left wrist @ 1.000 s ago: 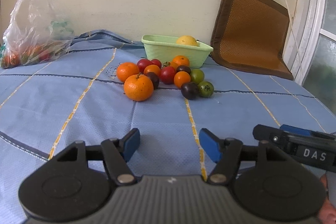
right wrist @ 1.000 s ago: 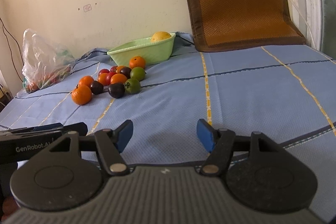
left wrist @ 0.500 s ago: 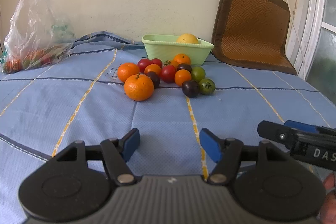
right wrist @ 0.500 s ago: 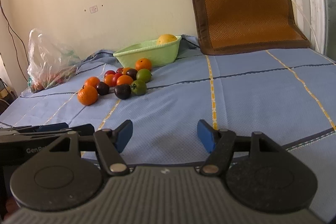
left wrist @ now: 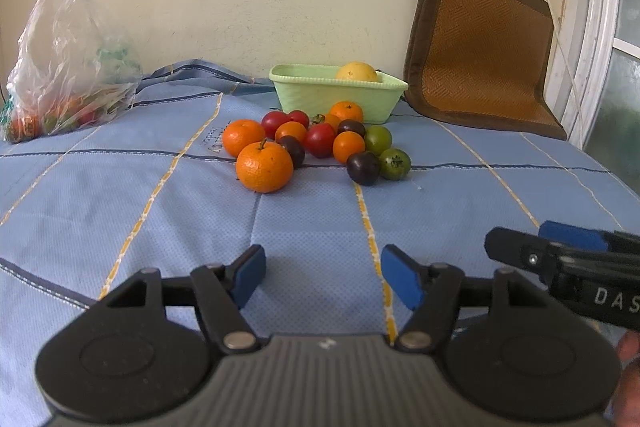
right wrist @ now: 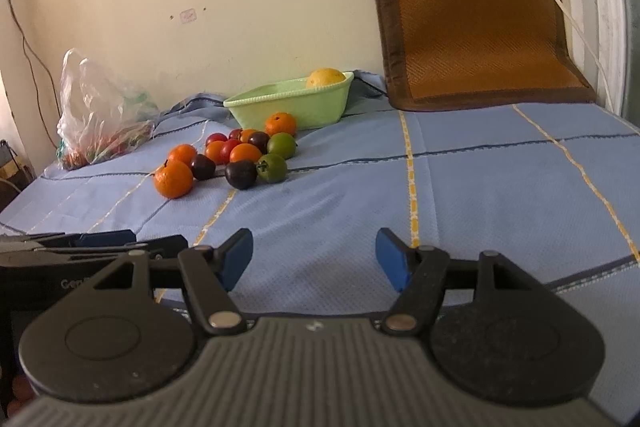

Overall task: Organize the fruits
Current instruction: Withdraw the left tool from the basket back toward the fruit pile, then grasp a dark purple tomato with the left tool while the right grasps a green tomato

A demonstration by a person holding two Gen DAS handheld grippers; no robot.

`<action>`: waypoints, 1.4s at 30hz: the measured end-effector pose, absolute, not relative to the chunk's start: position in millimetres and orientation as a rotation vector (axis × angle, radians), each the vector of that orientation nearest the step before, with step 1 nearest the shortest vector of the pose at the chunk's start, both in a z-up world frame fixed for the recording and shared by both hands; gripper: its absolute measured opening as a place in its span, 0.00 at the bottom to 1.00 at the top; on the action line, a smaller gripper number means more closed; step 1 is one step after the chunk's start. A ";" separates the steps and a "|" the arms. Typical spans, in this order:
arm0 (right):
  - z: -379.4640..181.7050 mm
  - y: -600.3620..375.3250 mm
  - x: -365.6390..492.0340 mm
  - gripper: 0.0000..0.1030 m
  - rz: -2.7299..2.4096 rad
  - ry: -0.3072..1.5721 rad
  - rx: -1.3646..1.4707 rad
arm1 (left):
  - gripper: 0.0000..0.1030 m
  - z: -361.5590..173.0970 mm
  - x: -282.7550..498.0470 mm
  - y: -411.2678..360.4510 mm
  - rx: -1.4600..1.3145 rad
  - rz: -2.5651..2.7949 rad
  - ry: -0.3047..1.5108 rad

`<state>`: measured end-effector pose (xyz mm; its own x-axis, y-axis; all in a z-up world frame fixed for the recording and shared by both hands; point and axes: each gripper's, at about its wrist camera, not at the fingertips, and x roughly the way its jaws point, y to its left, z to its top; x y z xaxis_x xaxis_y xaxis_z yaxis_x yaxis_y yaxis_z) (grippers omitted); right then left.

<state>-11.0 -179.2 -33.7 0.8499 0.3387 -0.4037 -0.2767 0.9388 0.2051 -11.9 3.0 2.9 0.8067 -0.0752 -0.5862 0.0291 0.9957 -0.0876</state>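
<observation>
- The fruits [left wrist: 320, 143] lie in a loose pile on the blue cloth [left wrist: 120, 187], well ahead of both tongs and touched by neither.
- From the left tongs [left wrist: 323, 277] the pile is straight ahead; a big orange [left wrist: 264, 166] is its nearest piece.
- From the right tongs [right wrist: 314, 259] the pile is ahead and to the left.
- Just behind the pile stands a green basket [left wrist: 332, 95] with one yellow fruit [left wrist: 357, 71] in it.
- Both tongs are spread and pinch nothing, only cloth showing between their blue pads.
- The two tongs sit side by side, near each other.
- A plastic bag [left wrist: 68, 67] lies far left of the pile; a brown mat [left wrist: 480, 47] leans on the wall to the right.
</observation>
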 end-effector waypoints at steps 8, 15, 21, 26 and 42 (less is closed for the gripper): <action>-15.4 -171.7 4.7 0.67 0.367 0.409 0.097 | 0.59 12.4 1.8 24.4 -0.112 -0.060 0.612; -5.2 -159.1 26.5 0.43 0.452 0.405 0.051 | 0.57 27.2 18.3 52.0 -0.135 -0.062 0.576; -6.1 -140.6 37.4 0.39 0.511 0.391 -0.034 | 0.57 23.7 27.4 64.1 -0.164 -0.092 0.600; -14.2 -142.7 62.0 0.39 0.497 0.445 -0.042 | 0.47 25.1 35.9 38.8 -0.119 -0.197 0.604; -12.7 -171.4 93.3 0.40 0.722 0.532 -0.138 | 0.35 5.2 96.8 12.6 -0.134 -0.352 0.715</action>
<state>93.3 -171.4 -12.7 0.6248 0.5927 -0.5083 -0.6610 0.7480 0.0597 96.8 12.6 5.2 0.6991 -0.3607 -0.6174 0.2699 0.9327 -0.2393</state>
